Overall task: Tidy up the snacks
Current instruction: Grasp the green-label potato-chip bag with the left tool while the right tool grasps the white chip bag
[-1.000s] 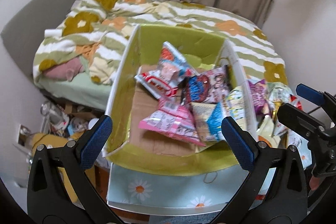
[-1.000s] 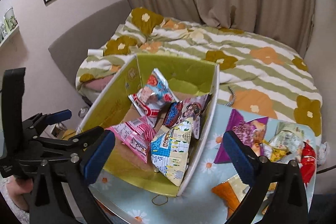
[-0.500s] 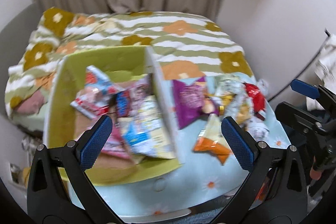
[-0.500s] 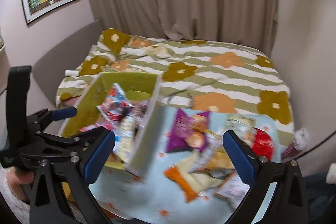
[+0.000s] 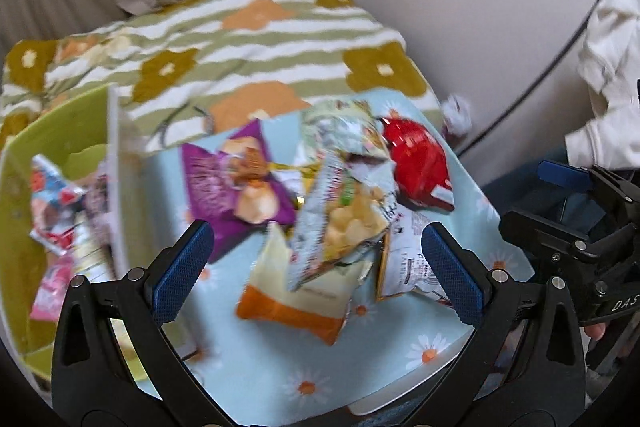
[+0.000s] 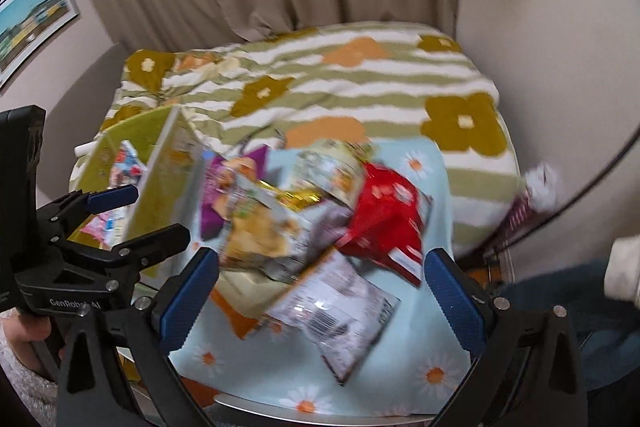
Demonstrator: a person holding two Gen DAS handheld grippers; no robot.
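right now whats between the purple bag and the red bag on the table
A pale green bag and a clear bag of puffs, overlapping between the purple bag and the red bag; clearest in the left wrist view.

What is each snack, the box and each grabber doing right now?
left gripper: open, empty
right gripper: open, empty
green box: open, several packets inside
purple bag: flat on table
red bag: on table
orange-bottomed bag: under the pile

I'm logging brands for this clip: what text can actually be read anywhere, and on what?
"GenRobot AI", partly hidden, on the left gripper body.
"DAS", cut off, on the right gripper body.
Print on the snack packets and the silver packet: too blurred to read.
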